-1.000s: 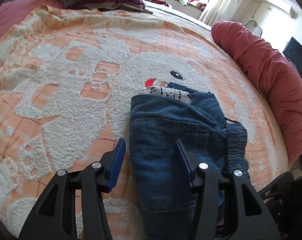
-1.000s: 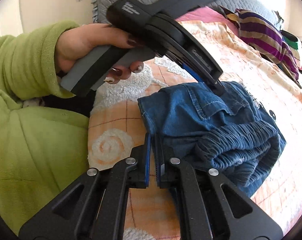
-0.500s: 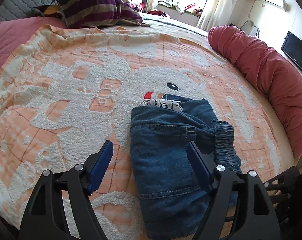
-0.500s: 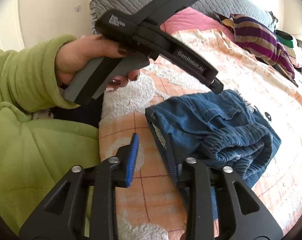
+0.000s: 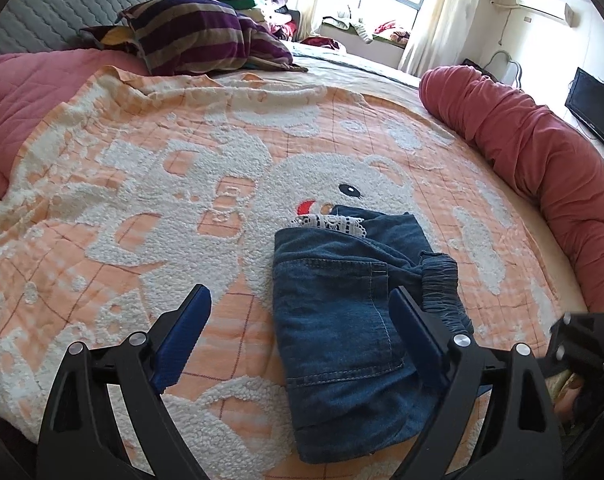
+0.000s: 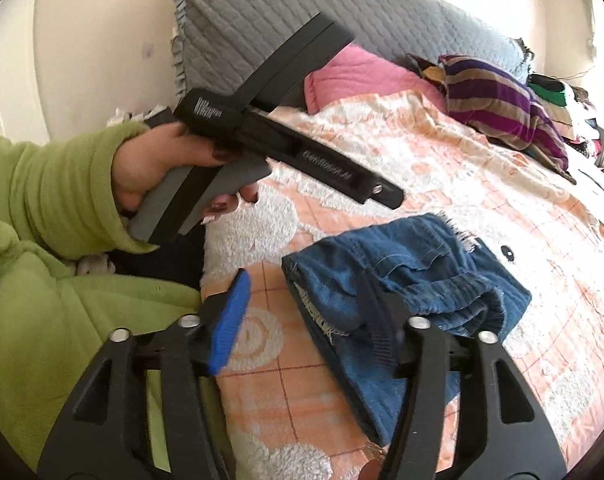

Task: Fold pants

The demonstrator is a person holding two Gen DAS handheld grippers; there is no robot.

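Both grippers hover over the bed for me — the left gripper has its jaws spreading wide with nothing pinched, and the right gripper is opening too, its blue pads clear of the cloth. Folded jeans lie in a compact bundle on the orange blanket, free of either tool — a left hand in a green sleeve grips one handle.

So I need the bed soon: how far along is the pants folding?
Done: the jeans lie as a compact folded bundle on the orange blanket. In hand: nothing; the left tool and right tool are opening, gripping no cloth. Left: perhaps tidying the bunched waistband.
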